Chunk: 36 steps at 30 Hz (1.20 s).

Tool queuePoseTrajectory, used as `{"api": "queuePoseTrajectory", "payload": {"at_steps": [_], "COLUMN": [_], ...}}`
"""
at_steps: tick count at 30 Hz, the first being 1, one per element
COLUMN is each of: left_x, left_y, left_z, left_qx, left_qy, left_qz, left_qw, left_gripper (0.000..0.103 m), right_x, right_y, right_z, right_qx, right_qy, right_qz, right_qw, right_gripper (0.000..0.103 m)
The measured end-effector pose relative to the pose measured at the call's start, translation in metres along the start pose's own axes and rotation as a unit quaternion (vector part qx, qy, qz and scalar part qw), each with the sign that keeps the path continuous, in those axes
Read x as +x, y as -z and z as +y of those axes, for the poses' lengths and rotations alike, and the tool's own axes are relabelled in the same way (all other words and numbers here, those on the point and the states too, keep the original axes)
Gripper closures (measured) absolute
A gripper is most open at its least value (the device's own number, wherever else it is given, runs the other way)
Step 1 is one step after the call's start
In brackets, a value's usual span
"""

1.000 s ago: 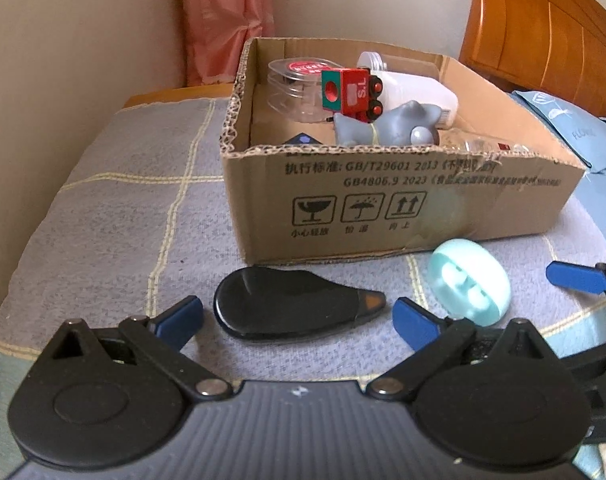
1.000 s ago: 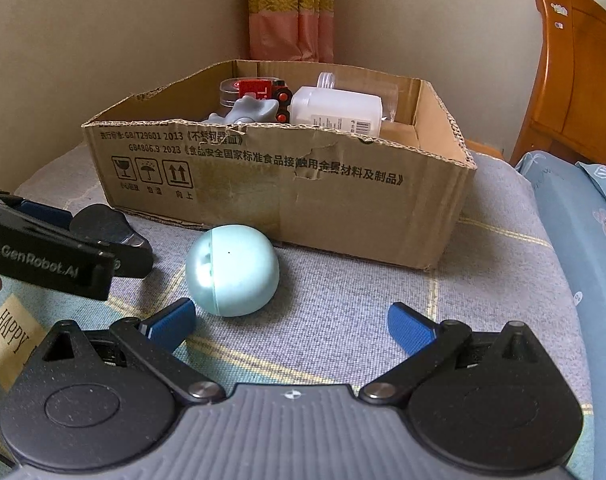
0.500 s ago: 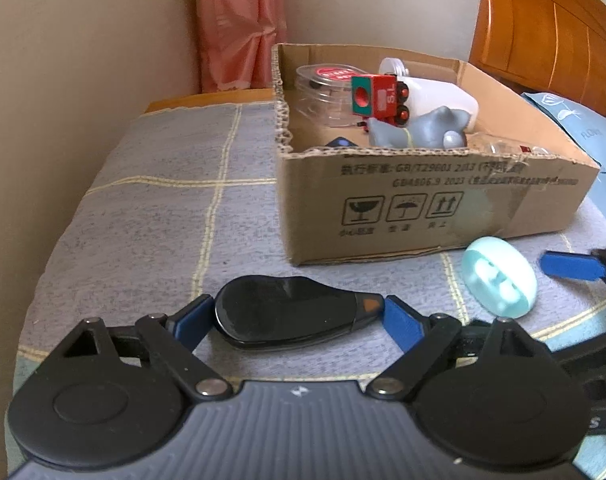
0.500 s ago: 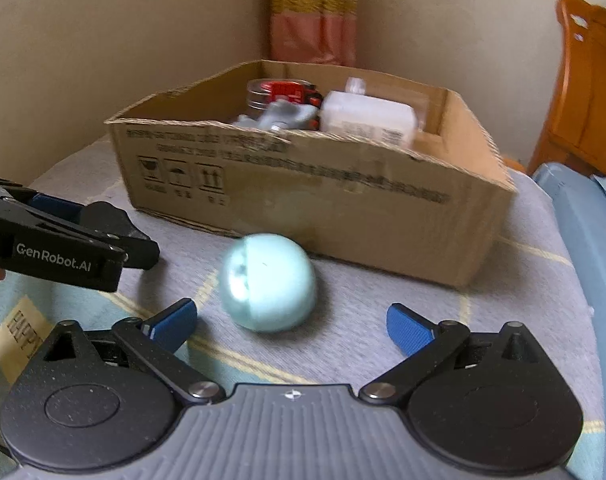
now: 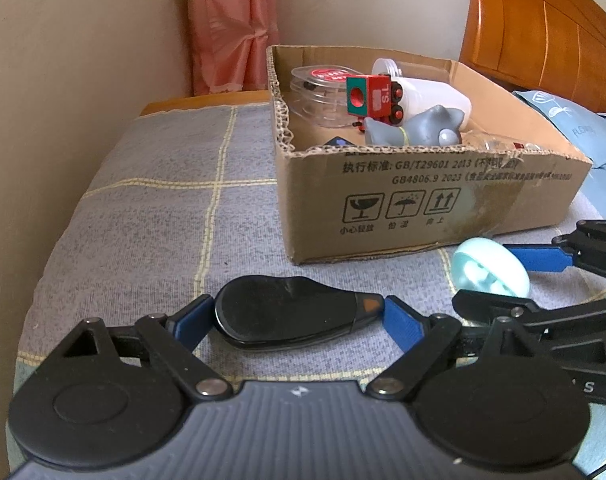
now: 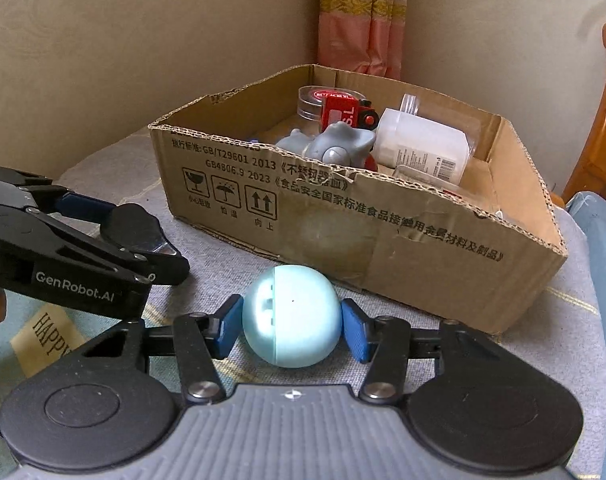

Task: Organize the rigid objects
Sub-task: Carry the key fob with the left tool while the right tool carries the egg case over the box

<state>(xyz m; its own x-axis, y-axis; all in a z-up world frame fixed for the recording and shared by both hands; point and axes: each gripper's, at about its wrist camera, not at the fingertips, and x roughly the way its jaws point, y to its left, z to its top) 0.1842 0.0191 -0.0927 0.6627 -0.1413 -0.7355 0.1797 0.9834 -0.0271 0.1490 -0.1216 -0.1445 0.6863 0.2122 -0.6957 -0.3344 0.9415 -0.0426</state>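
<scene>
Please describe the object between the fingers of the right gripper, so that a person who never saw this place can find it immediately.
Start from the open brown cardboard box on the grey checked cloth. Just before its printed front wall lies a pale blue, smooth, rounded plastic case, between the blue pads of the right gripper. Its only near neighbour, the flat black teardrop-shaped object, is dark and elongated.

Beside the cardboard box [image 6: 383, 236], both grippers have closed in: the left gripper [image 5: 297, 316] now clasps the black case [image 5: 291, 312], the right gripper [image 6: 291, 322] the pale blue ball [image 6: 291, 316].
</scene>
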Motion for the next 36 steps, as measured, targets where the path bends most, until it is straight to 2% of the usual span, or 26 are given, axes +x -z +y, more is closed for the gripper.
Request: {"api": "queuePoseTrajectory", "payload": {"at_steps": [7, 25, 36], "left_x": [0.000, -0.011, -0.018], "left_y": [0.002, 0.003, 0.000], "left_z": [-0.001, -0.004, -0.010], "left_qx": [0.011, 0.075, 0.100], "left_qy": [0.001, 0.055, 0.073], "left_qz": [-0.001, 0.022, 0.027], "left_qw": [0.9999, 0.9954, 0.9919], "left_gripper": [0.014, 0.014, 0.014], "right_x": [0.001, -0.014, -0.013], "right_y": [-0.003, 0.008, 0.008], "right_z": [0.001, -0.010, -0.011], "right_qx": [-0.015, -0.004, -0.012], "right_qy": [0.004, -0.010, -0.024], "right_qz": [0.004, 0.030, 0.037], "right_qw": [1.000, 0.999, 0.999], "right_gripper": [0.045, 0.045, 0.045]}}
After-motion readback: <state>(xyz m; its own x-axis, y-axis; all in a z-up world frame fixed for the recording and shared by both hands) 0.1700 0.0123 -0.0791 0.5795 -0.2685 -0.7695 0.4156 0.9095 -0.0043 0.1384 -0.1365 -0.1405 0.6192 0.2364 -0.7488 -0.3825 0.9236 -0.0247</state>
